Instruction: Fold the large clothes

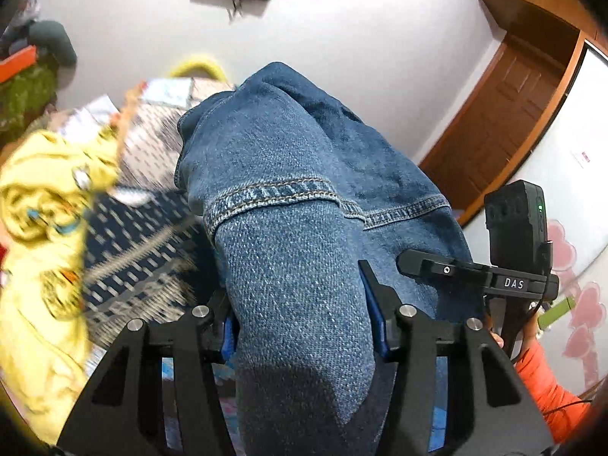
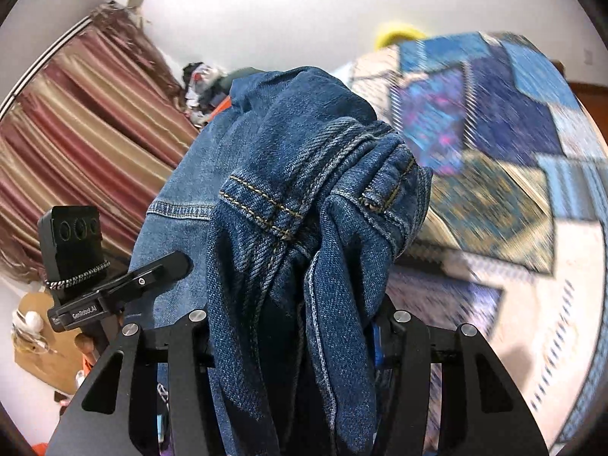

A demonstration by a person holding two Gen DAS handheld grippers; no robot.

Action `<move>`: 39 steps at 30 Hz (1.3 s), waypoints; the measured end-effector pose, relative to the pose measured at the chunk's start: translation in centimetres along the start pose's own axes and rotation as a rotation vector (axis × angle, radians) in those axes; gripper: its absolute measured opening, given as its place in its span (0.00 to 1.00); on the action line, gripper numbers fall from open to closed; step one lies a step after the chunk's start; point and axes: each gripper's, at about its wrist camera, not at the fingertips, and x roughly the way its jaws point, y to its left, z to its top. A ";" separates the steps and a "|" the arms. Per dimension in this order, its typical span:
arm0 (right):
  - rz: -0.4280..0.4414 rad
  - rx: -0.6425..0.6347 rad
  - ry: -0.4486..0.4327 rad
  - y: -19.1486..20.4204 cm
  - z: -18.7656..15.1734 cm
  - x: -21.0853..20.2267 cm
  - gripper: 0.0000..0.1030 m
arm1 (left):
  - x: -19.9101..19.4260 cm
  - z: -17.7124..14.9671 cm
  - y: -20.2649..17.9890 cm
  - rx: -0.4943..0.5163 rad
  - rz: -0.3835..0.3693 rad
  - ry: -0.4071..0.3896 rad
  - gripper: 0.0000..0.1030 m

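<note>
Blue denim jeans [image 1: 296,174] hang bunched over my left gripper [image 1: 300,326], which is shut on a hemmed leg end of the fabric. In the right wrist view the same jeans [image 2: 296,174] drape over my right gripper [image 2: 296,338], shut on a waistband part with belt loop and stitched seams. Both grippers hold the jeans lifted above the bed. The denim hides the fingertips in both views. The right gripper's device [image 1: 516,235] shows at the right of the left wrist view, the left one [image 2: 76,250] at the left of the right wrist view.
A bed with a blue patchwork cover [image 2: 494,144] lies below. A yellow garment [image 1: 45,205] is heaped on the bed at the left. A wooden door [image 1: 505,106] stands at right, striped curtains [image 2: 76,121] at left, clutter on a shelf [image 1: 22,60].
</note>
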 end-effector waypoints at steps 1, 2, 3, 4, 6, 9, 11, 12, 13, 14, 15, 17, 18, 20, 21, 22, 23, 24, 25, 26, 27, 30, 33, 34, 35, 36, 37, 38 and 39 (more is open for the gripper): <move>0.008 -0.002 -0.006 0.4 0.5 0.5 0.46 | -0.3 0.6 1.0 0.001 0.007 -0.012 0.51; 0.017 -0.002 -0.011 0.7 1.1 1.4 0.46 | -0.6 1.0 1.8 0.000 0.014 -0.021 0.51; 0.024 -0.004 -0.020 1.1 1.7 2.4 0.46 | -0.7 1.5 2.7 -0.001 0.020 -0.027 0.51; 0.027 -0.005 -0.025 1.3 2.1 3.2 0.46 | -0.8 2.0 3.7 0.002 0.028 -0.031 0.51; 0.031 -0.007 -0.036 1.8 3.0 5.2 0.46 | -0.8 2.8 5.9 -0.001 0.040 -0.036 0.51; 0.033 -0.003 -0.038 2.1 3.8 8.3 0.46 | -0.1 3.4 8.8 0.001 0.058 -0.029 0.51; 0.024 0.007 -0.028 1.9 3.8 10.9 0.46 | 1.4 3.6 11.3 0.000 0.073 -0.011 0.51; 0.020 0.010 -0.023 2.0 3.8 11.8 0.46 | 2.0 3.6 12.5 -0.005 0.077 0.002 0.51; 0.012 0.012 -0.017 2.0 3.7 12.8 0.46 | 2.8 3.5 13.8 -0.013 0.082 0.020 0.51; 0.004 0.013 -0.008 1.7 3.5 13.9 0.46 | 3.4 3.3 14.8 -0.021 0.083 0.036 0.51; -0.003 0.022 0.003 1.3 3.3 15.2 0.46 | 4.5 3.0 16.2 -0.032 0.085 0.063 0.51; -0.014 0.039 0.028 0.5 2.8 17.1 0.46 | 5.8 2.4 17.9 -0.049 0.096 0.096 0.51; -0.019 0.055 0.046 -0.1 2.4 18.4 0.46 | 6.7 1.7 18.6 -0.060 0.105 0.118 0.51; -0.034 0.081 0.091 -1.4 1.5 20.5 0.46 | 8.6 0.2 20.3 -0.080 0.121 0.163 0.52; -0.043 0.087 0.112 -1.9 1.0 21.3 0.46 | 9.6 -0.9 21.2 -0.088 0.132 0.193 0.53; -0.057 0.087 0.135 -2.3 0.4 22.1 0.46 | 10.2 -1.7 21.5 -0.093 0.140 0.211 0.56; -0.074 0.077 0.150 -2.5 -0.1 22.6 0.47 | 10.6 -2.5 21.9 -0.088 0.147 0.218 0.59; -0.086 0.056 0.153 -2.5 -0.6 22.7 0.48 | 10.6 -3.2 22.1 -0.072 0.150 0.204 0.62; -0.093 0.033 0.154 -2.2 -0.9 22.5 0.49 | 10.2 -3.7 22.0 -0.055 0.149 0.178 0.64; -0.100 0.006 0.159 -2.0 -1.1 22.2 0.50 | 9.9 -3.9 22.0 -0.053 0.154 0.166 0.65; -0.106 -0.012 0.168 -1.8 -1.2 21.9 0.52 | 9.6 -4.1 21.9 -0.059 0.163 0.161 0.66; -0.148 -0.049 0.187 -1.2 -1.8 20.4 0.54 | 8.8 -4.5 21.3 -0.079 0.200 0.163 0.66; -0.200 -0.065 0.182 -1.0 -2.5 19.2 0.56 | 7.5 -5.0 20.2 -0.067 0.256 0.157 0.69; -0.214 -0.068 0.184 -1.1 -2.8 19.0 0.59 | 6.8 -5.4 19.6 -0.063 0.274 0.152 0.73; -0.230 -0.070 0.188 -1.3 -2.9 18.8 0.64 | 6.4 -5.7 19.3 -0.063 0.295 0.152 0.76; -0.254 -0.073 0.194 -1.5 -3.4 18.3 0.67 | 6.2 -6.0 19.2 -0.065 0.322 0.160 0.84; -0.276 -0.075 0.194 -1.7 -3.8 17.9 0.67 | 5.8 -6.5 19.0 -0.064 0.341 0.170 0.88; -0.290 -0.079 0.196 -1.7 -4.2 17.4 0.67 | 5.4 -7.1 18.7 -0.062 0.355 0.176 0.88; -0.296 -0.082 0.199 -1.9 -4.5 17.0 0.67 | 4.9 -7.8 18.4 -0.061 0.368 0.182 0.88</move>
